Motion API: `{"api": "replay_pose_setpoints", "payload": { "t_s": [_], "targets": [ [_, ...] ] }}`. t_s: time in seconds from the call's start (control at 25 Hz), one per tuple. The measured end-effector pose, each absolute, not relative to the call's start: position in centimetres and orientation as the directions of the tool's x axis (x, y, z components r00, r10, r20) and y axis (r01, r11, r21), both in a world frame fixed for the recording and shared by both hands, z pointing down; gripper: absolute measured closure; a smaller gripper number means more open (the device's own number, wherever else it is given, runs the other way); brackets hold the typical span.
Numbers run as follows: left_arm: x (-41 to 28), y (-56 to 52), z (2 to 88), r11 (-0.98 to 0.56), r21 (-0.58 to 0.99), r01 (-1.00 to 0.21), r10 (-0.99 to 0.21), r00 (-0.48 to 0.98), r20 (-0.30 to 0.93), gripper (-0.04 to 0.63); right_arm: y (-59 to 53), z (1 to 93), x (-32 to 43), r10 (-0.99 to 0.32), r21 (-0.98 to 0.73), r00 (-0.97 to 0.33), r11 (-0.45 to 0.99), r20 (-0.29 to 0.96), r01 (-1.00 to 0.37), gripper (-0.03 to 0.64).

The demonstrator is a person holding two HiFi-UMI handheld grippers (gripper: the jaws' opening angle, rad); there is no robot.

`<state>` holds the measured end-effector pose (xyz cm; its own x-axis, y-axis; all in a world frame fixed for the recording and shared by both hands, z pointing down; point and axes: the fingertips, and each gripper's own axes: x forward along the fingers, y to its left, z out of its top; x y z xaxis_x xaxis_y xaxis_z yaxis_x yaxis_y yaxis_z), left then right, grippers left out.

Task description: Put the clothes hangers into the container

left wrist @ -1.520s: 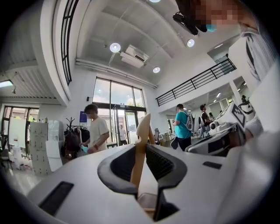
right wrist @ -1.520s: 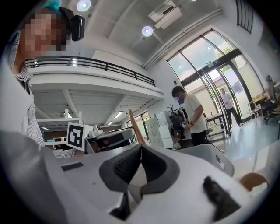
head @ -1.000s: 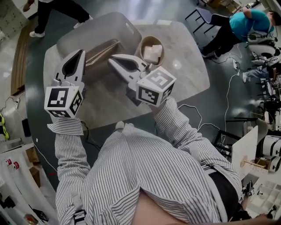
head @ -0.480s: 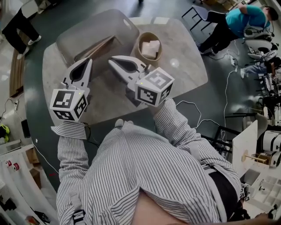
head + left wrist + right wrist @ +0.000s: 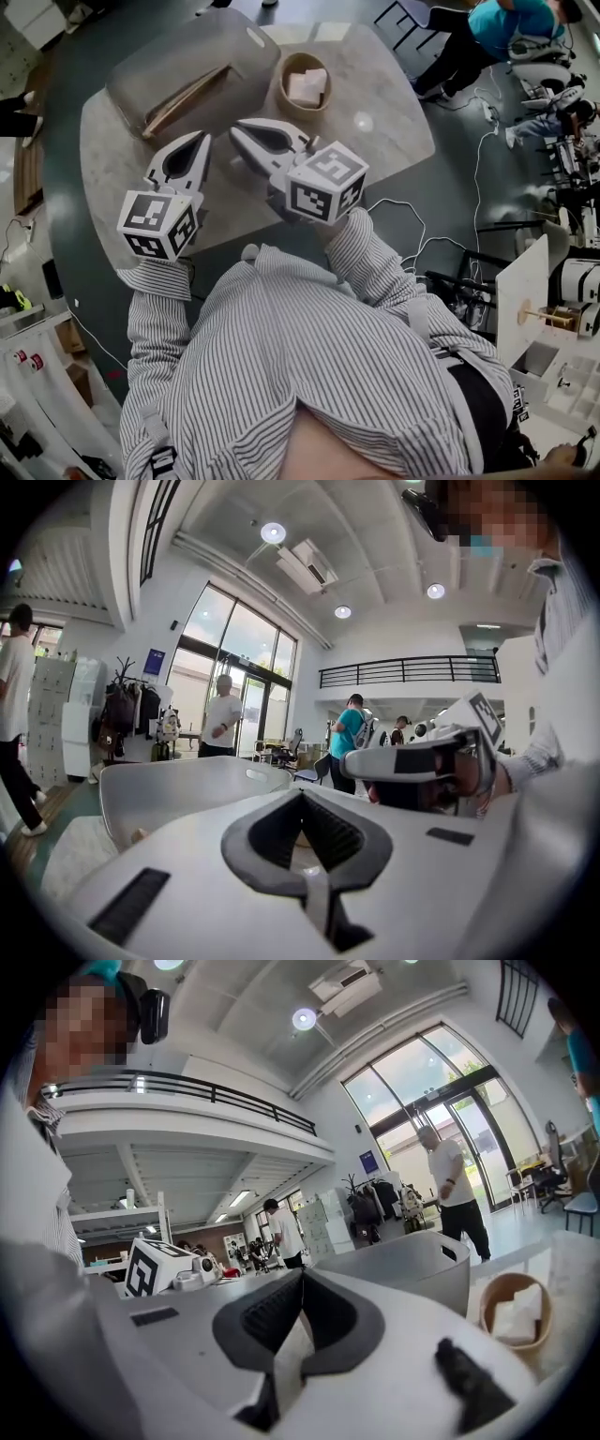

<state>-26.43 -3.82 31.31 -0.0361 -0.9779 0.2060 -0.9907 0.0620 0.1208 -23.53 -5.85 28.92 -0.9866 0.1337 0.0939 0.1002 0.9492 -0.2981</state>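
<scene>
The grey plastic container (image 5: 173, 66) stands at the table's far left, and wooden clothes hangers (image 5: 183, 94) lie inside it. My left gripper (image 5: 203, 139) hovers over the table just in front of the container, shut and empty. To its right my right gripper (image 5: 234, 129) is likewise shut with nothing between its jaws. In the left gripper view the container (image 5: 187, 789) rises ahead of the shut left gripper (image 5: 302, 794), and the right gripper (image 5: 422, 761) crosses at the right. The right gripper view shows the container (image 5: 412, 1269) beyond the right gripper (image 5: 302, 1274).
A round wooden basket (image 5: 305, 80) with white cloth in it stands on the marble table (image 5: 375, 141), right of the container. People stand and walk around the room beyond the table. Cables trail over the floor at the right.
Both grippers have drawn back from the container toward the person, the left one further and a little lower. The jaws stay shut and empty.
</scene>
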Motion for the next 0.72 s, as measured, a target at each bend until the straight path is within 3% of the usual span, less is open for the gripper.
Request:
{"api": "replay_pose_setpoints", "payload": {
  "t_s": [0.72],
  "targets": [
    [-23.0,-4.3,32.9,0.020,0.182,-0.983,-0.974,0.022,0.226,0.586,-6.1,31.9,-20.7,0.094,-0.292,-0.981,0.956,0.172,0.041,0.601]
  ]
}}
